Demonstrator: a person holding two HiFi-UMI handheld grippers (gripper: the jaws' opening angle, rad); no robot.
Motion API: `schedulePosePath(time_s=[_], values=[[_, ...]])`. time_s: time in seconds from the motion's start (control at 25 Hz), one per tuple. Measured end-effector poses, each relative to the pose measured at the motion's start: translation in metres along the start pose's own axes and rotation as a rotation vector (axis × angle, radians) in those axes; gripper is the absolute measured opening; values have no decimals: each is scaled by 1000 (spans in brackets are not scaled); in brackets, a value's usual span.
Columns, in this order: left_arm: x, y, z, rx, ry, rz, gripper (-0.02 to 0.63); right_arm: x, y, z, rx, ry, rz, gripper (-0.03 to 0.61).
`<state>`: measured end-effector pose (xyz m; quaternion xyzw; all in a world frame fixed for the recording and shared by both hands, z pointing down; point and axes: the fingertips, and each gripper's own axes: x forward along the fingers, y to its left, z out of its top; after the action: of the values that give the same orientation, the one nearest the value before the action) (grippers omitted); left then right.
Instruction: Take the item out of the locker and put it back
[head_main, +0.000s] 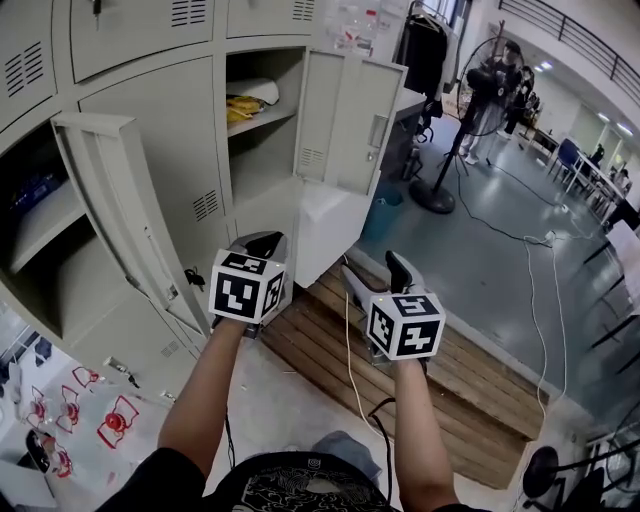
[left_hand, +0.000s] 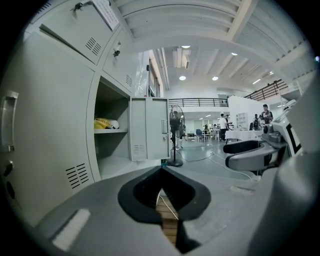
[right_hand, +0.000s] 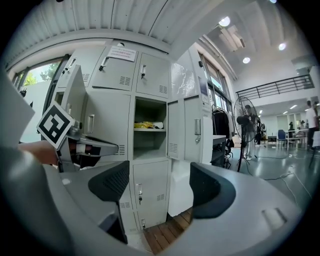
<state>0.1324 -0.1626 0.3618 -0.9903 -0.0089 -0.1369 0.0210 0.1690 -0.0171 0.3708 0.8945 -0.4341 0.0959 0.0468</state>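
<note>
At far left, locker door: tall grey metal locker door (head_main: 110, 200) standing open, dim compartment behind it.
Upper middle, task item: yellow bundle (head_main: 243, 105) lying on the shelf of an open grey locker compartment (head_main: 262, 160), white object (head_main: 255, 88) just beside it.
Left gripper (head_main: 262, 243): clenched, jaws together on nothing, well apart from the bundle.
Right gripper (head_main: 375, 270): released, jaws apart and empty, seen over the brown slatted wooden platform (head_main: 440, 380).

Yellow item (head_main: 243, 106) lying on upper shelf inside grey locker (head_main: 262, 160); door swung open, right side.
</note>
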Motion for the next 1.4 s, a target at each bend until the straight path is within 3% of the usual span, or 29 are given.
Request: schedulePosePath(time_s=[0.44, 0.88, 1.4], values=[[26, 41, 9, -24, 0, 88, 2, 67, 0, 17, -14, -12, 104, 383], [55, 105, 21, -54, 13, 269, 2, 160, 0, 50, -47, -25, 281, 380], [65, 170, 36, -116, 20, 544, 2, 264, 22, 86, -105, -40, 568, 364]])
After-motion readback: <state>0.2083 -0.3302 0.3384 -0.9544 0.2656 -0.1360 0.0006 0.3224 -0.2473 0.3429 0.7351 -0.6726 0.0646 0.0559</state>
